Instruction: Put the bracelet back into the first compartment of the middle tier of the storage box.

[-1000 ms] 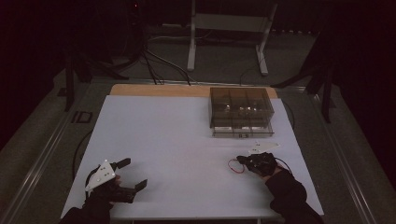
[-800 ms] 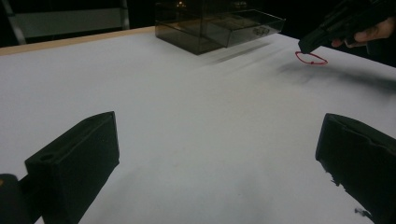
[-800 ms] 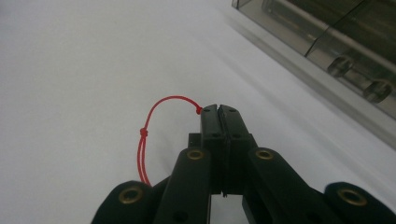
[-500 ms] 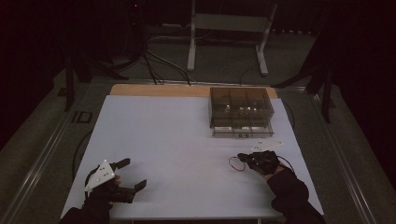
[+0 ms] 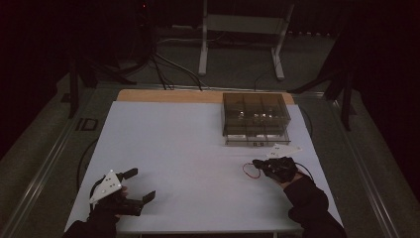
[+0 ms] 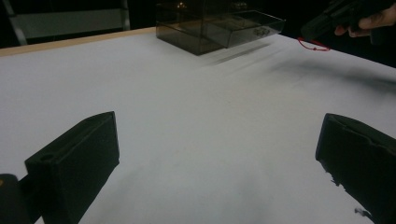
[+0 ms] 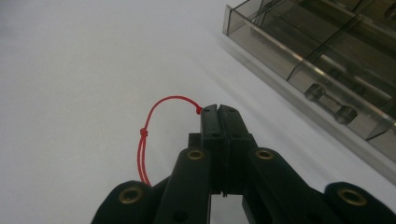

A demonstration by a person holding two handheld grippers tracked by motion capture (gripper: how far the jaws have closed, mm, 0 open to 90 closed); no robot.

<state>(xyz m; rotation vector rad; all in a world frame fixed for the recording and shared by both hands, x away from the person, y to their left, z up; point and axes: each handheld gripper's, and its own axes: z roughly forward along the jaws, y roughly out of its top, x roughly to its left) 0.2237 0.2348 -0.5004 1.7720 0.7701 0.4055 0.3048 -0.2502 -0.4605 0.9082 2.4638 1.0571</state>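
Meanwhile, you held a thin red knotted cord loop (image 7: 148, 122) pinched at the tips of your right gripper (image 7: 218, 110).
Its 2 jaws were pressed together on the cord, just above the white tabletop (image 5: 188, 144), near the smoky transparent plastic drawer box (image 5: 255, 118). Your left gripper (image 5: 130, 185) rested at the near left corner, well apart, its 2 jaws spread wide with nothing between them.

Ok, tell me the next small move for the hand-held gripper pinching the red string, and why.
Probably carry the red string toward the open drawer of the smoked plastic organizer. The right hand-held gripper has its jaws shut on the string's end, the loop hangs free over the white table, and the drawer stands pulled out close by. The left hand-held gripper rests open, far off.
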